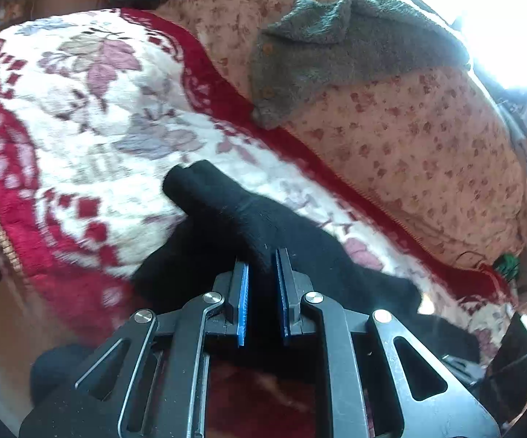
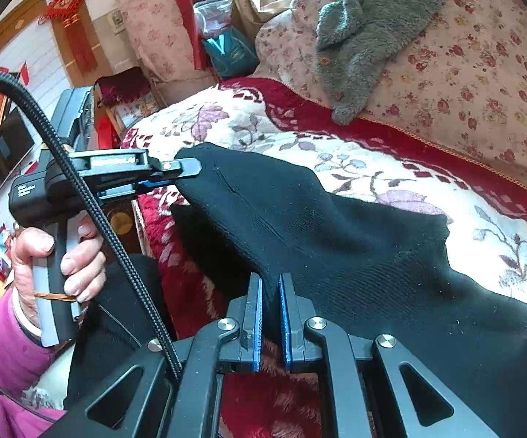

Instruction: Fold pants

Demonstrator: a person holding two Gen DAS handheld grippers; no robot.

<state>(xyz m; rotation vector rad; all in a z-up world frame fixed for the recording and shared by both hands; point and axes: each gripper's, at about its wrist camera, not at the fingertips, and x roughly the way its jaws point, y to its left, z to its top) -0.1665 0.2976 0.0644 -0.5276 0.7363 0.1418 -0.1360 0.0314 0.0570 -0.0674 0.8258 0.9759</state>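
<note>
Black pants (image 2: 336, 241) pinched in both tongs (image 2: 270, 284), above blanket (image 2: 372, 168)

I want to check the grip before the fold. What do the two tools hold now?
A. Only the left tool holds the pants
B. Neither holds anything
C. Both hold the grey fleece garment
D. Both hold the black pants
D: the left tool and the right tool each pinch an edge of the black pants; the grey fleece garment lies apart on the floral quilt.

matt knit pants (image 2: 336, 241), plush blanket (image 1: 92, 116)
</note>
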